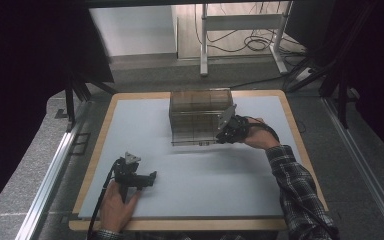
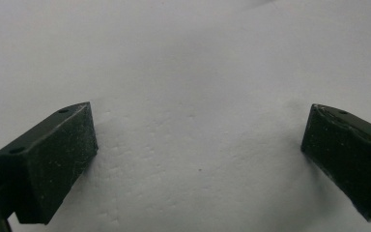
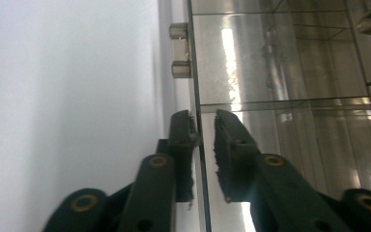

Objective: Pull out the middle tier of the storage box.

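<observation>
— Fingers of the right gripper were found almost closed around a thin clear panel of the transparent box, one finger outside the wall and the other inside. A narrow gap was left on the inner side, so a firm pinch could not be confirmed; the panel was at least touched by the outer pad.

— And the left gripper?

— Its fingers were seen wide apart, nothing between them but bare white bench. It was rested near the front left of the bench, well apart from the box.

— Where was the box placed?

— Toward the far middle of the bench, upright, with the right gripper at its near right corner. A small clear hinge or latch was noted on the same edge farther along.

— How far along was the work judged to be?

— Early or midway, it was judged. The box had been reached and its side panel engaged, yet no panel was seen swung open or lifted, and nothing was seen inside. Opening or moving it was thought to be left.
</observation>
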Demonstrator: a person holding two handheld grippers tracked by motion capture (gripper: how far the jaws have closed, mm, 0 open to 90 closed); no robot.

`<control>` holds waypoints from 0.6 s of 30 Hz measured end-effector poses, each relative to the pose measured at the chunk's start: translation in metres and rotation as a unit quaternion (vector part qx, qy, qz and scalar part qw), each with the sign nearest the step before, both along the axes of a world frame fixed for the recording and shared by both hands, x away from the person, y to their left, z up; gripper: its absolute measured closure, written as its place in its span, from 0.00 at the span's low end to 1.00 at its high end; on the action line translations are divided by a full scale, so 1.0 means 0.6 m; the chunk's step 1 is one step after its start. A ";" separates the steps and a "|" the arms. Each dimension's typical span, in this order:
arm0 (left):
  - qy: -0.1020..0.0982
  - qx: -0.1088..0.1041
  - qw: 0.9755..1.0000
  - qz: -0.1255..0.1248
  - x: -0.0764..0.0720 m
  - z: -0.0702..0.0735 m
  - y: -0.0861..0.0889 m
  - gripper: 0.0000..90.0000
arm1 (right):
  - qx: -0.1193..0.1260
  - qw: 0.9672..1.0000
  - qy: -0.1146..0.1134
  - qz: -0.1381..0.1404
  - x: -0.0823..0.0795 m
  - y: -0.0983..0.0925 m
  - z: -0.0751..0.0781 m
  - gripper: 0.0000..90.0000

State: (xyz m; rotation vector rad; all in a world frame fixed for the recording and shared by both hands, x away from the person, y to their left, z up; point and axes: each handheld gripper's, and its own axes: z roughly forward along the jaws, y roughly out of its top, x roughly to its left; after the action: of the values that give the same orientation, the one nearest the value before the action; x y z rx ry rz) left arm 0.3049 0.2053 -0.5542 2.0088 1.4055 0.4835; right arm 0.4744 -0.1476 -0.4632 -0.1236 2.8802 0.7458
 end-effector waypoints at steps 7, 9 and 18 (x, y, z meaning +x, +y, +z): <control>0.000 0.000 1.000 0.000 0.000 0.000 0.000 0.00 | 0.020 1.000 -0.003 -0.019 -0.010 -0.002 0.005 0.76; 0.000 0.000 1.000 0.000 0.000 0.000 0.000 0.00 | 0.022 0.999 -0.011 -0.025 -0.014 -0.003 0.008 0.72; 0.000 0.000 1.000 0.000 0.000 0.000 0.000 0.00 | 0.042 0.997 -0.023 -0.058 -0.036 -0.008 0.020 0.59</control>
State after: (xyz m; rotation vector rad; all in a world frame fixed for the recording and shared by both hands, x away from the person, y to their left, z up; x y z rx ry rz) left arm 0.3049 0.2053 -0.5542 2.0090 1.4055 0.4833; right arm 0.4531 -0.1526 -0.4512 0.0377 2.7799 0.8299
